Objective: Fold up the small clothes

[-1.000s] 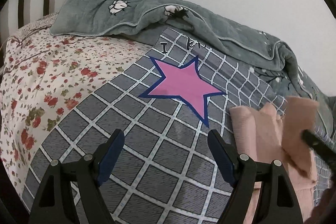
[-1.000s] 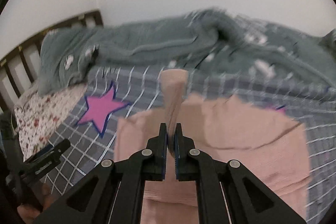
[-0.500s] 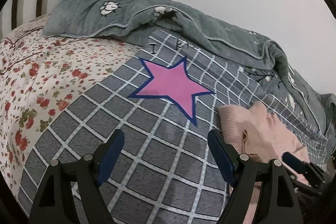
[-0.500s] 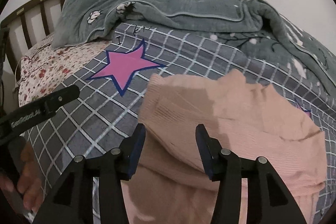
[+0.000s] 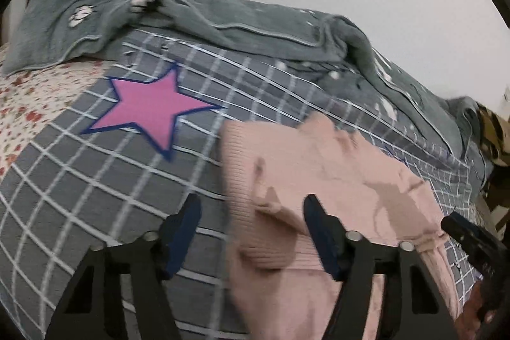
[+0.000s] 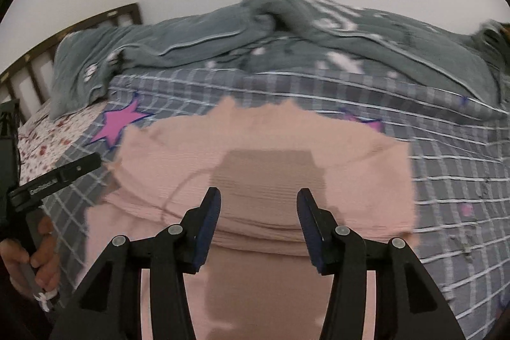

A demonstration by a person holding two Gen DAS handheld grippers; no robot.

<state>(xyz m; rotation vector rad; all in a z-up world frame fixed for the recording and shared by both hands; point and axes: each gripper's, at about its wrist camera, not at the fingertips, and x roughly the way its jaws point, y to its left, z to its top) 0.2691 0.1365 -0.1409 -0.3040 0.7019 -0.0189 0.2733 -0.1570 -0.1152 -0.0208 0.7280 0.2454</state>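
Lay partly folded on grey checked bedspread (image 6: 462, 180): pink ribbed knit garment (image 6: 271, 148). Closing left gripper (image 5: 251, 231) straddled its ribbed edge, probably for another fold; right gripper (image 6: 258, 222) hovered released, holding nothing.

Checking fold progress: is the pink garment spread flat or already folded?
Partly folded: the pink garment lies on the checked cover with one layer doubled over another, its fold edge crossing the middle.

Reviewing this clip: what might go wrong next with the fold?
The left gripper is closing over the pink garment's rumpled edge, so it may pinch several layers. The right gripper hangs open above the garment, gripping nothing, so a left pull could drag it across the checked cover.
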